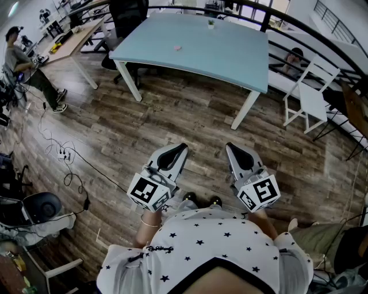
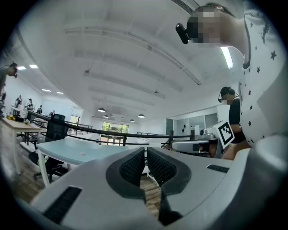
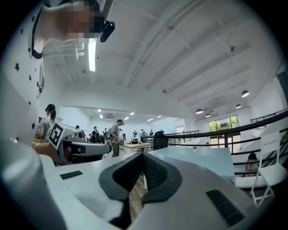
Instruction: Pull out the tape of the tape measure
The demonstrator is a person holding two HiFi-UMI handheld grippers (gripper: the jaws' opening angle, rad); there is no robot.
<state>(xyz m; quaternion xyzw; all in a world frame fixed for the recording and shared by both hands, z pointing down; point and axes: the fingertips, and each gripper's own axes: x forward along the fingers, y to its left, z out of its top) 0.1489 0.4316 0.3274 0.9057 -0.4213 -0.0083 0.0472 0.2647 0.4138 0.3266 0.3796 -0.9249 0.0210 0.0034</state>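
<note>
No tape measure is clearly recognisable. A small pink object and a small green-topped object lie on the light blue table, far ahead of me across the wooden floor. I hold both grippers close to my body, pointing forward above the floor. The left gripper is shut and holds nothing; in its own view the ribbed pads meet. My right gripper is likewise shut and empty, its pads closed together in the right gripper view. The pink object shows faintly on the table.
A white chair stands right of the table and a black office chair behind it. A wooden desk and a seated person are at far left. Cables trail on the floor. A curved railing runs behind.
</note>
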